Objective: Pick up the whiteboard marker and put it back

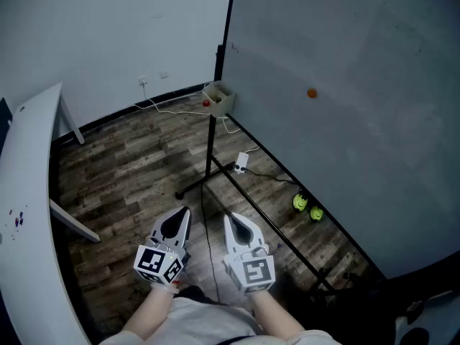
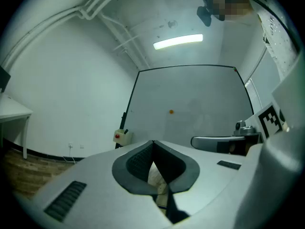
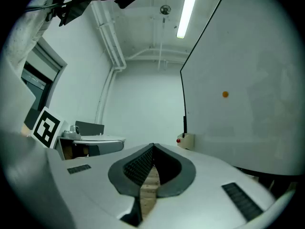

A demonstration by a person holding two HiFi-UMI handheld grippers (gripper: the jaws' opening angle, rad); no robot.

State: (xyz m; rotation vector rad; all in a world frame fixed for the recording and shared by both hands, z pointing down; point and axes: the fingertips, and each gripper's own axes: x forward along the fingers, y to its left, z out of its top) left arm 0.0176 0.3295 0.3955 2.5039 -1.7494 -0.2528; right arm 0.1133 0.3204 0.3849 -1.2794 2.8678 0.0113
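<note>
As you look down, your left tongs (image 1: 185, 213) and right tongs (image 1: 229, 218) hang side by side over the wood floor (image 1: 129, 164), near each other but apart, both pointing toward the whiteboard (image 1: 345, 106). Your left gripper view shows the jaws together at the tips with nothing between them, only floor through the gap behind. Your right gripper view shows the same: closed and empty.

A small box (image 1: 218, 98) sits at the whiteboard's left edge, well ahead of both tongs. A red dot shows on it, and a dark slim thing (image 2: 125, 130) pokes up from it, too small for you to tell whether it is the marker. An orange dot (image 1: 311, 92) sits on the board's face. A white worktop (image 1: 29, 214) runs along the floor's left edge. Two green things (image 1: 300, 203) lie on the floor under the whiteboard's lower edge.
</note>
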